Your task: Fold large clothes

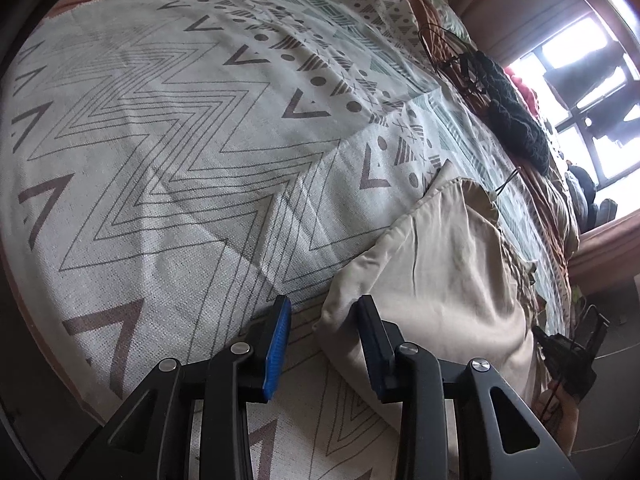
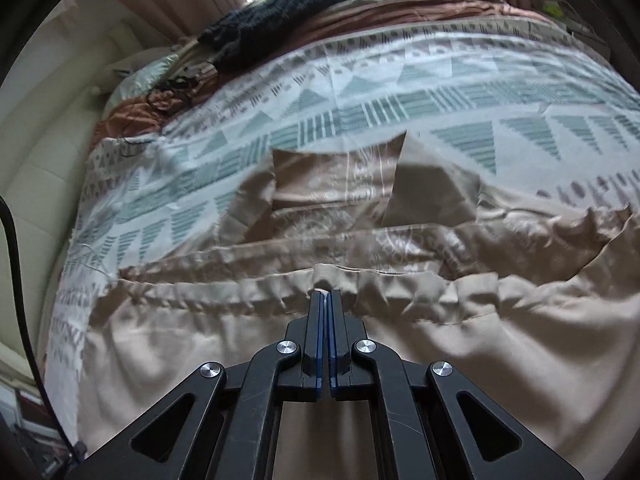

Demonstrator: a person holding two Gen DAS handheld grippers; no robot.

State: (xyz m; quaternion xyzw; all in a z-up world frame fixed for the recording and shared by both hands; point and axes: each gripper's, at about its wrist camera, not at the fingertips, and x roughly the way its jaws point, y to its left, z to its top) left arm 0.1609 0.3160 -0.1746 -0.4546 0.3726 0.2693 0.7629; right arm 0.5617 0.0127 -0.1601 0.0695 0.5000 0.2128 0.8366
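Beige garment (image 2: 280,340) waistband, seemingly in right gripper (image 2: 327,294) jaws — right view only

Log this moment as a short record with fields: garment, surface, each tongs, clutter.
garment: beige garment with a gathered waistband, lying on the bed
surface: patterned bedspread, zigzags and triangles
left tongs: jaws apart, at the garment's corner, one finger touching the fabric, not clamped
right tongs: shut on the waistband
clutter: black knitted item at the bed's far edge
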